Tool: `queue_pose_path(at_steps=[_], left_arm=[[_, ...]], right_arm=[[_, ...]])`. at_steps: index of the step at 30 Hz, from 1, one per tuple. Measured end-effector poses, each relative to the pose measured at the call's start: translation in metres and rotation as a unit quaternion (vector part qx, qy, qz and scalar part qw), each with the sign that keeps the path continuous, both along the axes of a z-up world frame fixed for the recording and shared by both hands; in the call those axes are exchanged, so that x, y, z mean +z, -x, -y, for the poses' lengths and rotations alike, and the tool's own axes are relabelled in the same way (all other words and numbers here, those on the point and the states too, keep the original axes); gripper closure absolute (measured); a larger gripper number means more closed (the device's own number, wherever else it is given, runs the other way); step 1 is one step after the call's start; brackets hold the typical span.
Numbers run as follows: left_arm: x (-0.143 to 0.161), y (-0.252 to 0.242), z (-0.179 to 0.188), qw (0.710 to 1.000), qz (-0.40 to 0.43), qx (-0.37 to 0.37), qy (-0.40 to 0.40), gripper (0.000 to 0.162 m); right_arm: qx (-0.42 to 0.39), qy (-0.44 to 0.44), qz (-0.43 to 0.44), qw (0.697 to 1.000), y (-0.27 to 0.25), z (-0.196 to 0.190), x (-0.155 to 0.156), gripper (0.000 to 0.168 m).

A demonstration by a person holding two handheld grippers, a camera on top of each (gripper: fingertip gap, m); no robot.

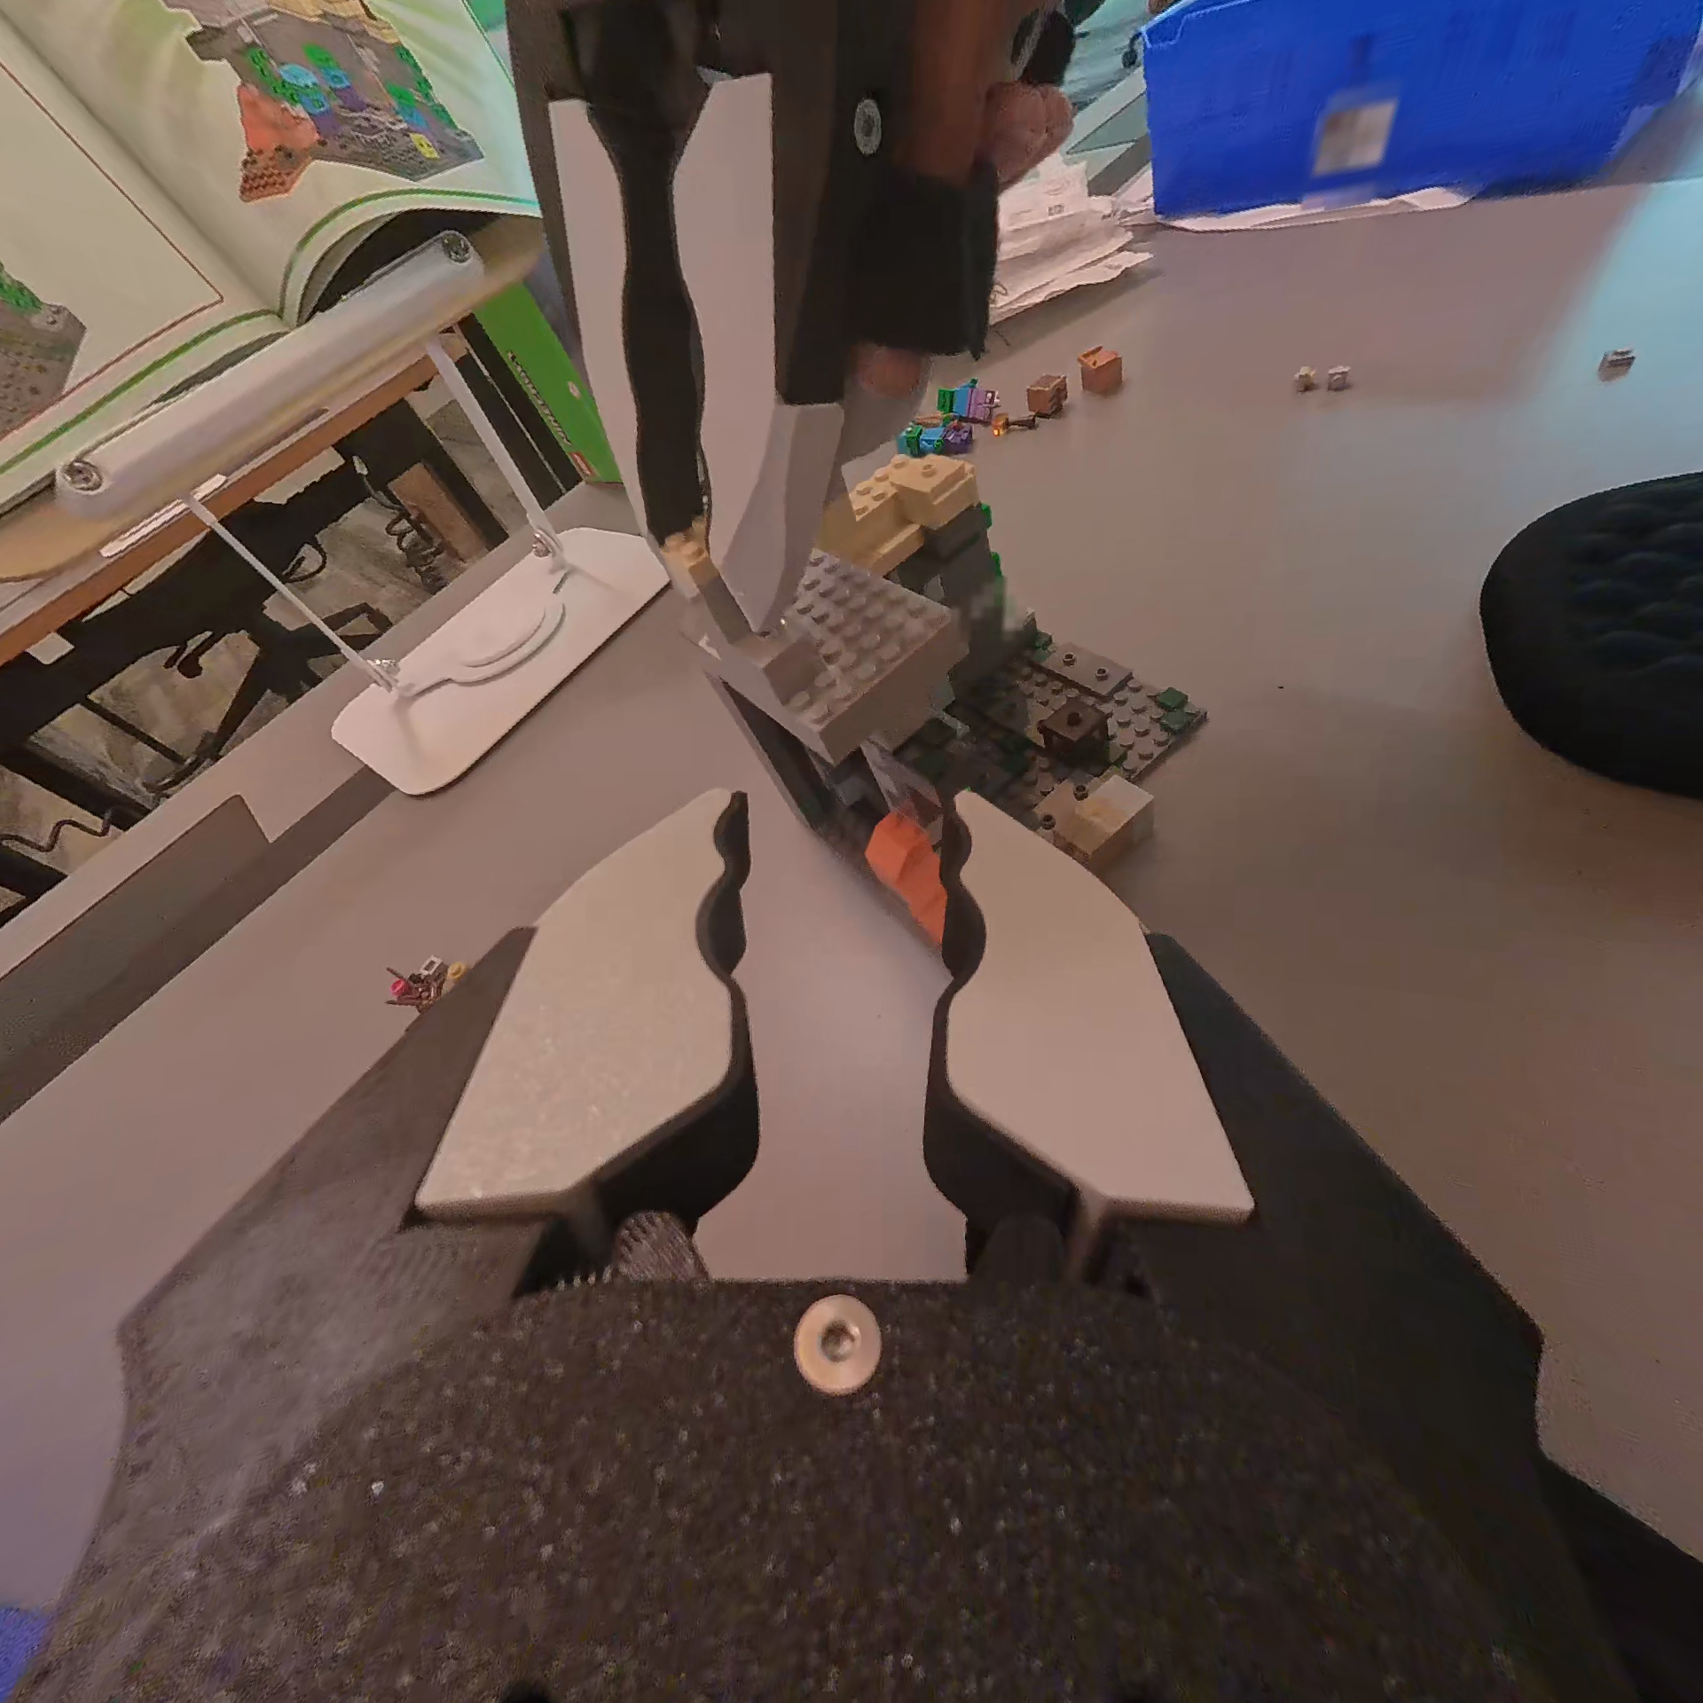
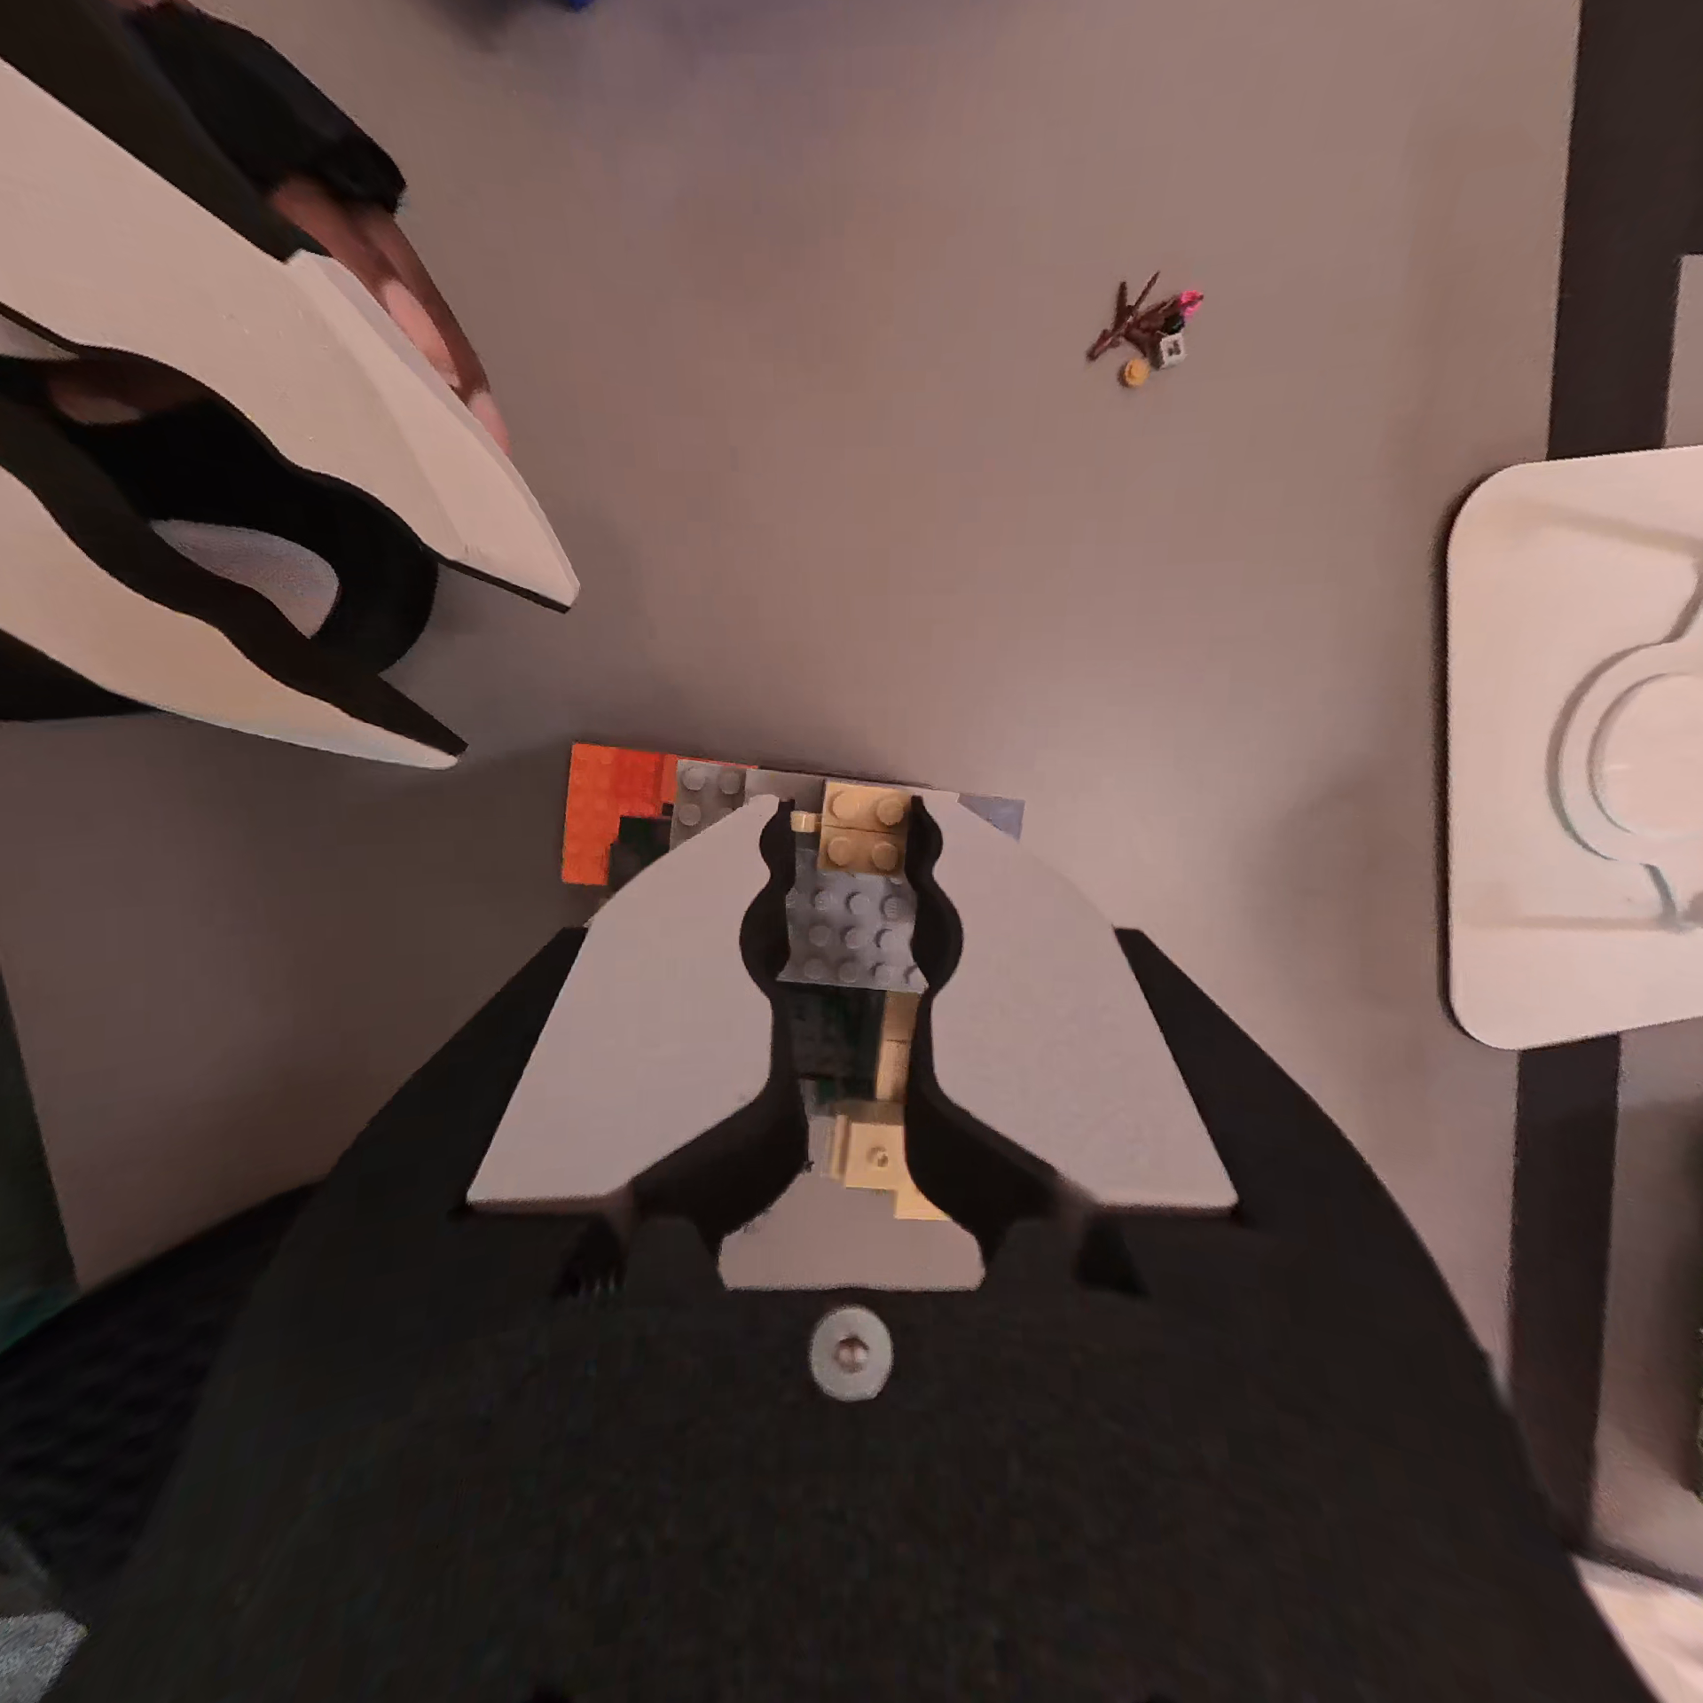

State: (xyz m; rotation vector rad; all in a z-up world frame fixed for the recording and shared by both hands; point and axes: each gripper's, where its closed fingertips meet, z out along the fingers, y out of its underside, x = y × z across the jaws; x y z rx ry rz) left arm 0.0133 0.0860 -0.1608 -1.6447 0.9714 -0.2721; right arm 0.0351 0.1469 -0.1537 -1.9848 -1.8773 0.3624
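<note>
Here the right tongs are clenched on a tan brick above the toy block model; the left tongs, released, seemingly empty, are held just beside its orange corner.

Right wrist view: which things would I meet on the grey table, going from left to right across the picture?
Left gripper → orange bricks → tan brick between the right gripper fingers → small loose dark pieces → white stand base.
</note>
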Motion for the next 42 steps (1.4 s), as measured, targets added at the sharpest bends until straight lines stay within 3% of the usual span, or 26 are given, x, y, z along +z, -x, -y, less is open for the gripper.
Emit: queue_pose_path(at_steps=[10,15,19,23,27,33,42], left_arm=[[0.003,-0.019,-0.009,0.996,0.073,-0.009,0.049,0.121],[0.007,-0.015,-0.008,0.997,0.069,-0.001,0.027,0.122],[0.046,-0.010,0.004,0.992,0.093,-0.007,-0.088,0.126],[0.087,-0.016,0.035,0.967,0.090,-0.033,-0.237,0.132],[0.100,-0.030,0.059,0.940,0.043,-0.047,-0.335,0.137],[0.097,-0.040,0.072,0.927,0.006,-0.055,-0.371,0.144],[0.095,-0.044,0.084,0.920,-0.015,-0.078,-0.384,0.145]], right_arm=[[-0.057,0.169,-0.176,0.968,0.011,0.025,0.016,0.146],[-0.023,0.259,-0.336,0.906,0.020,0.050,0.064,0.146],[0.006,0.297,-0.444,0.845,0.013,0.074,0.091,0.145],[0.015,0.332,-0.511,0.792,0.006,0.103,0.099,0.145],[0.015,0.359,-0.548,0.755,0.004,0.128,0.100,0.145],[0.012,0.378,-0.541,0.751,0.003,0.149,0.091,0.145],[0.019,0.341,-0.485,0.805,-0.006,0.162,0.083,0.145]])
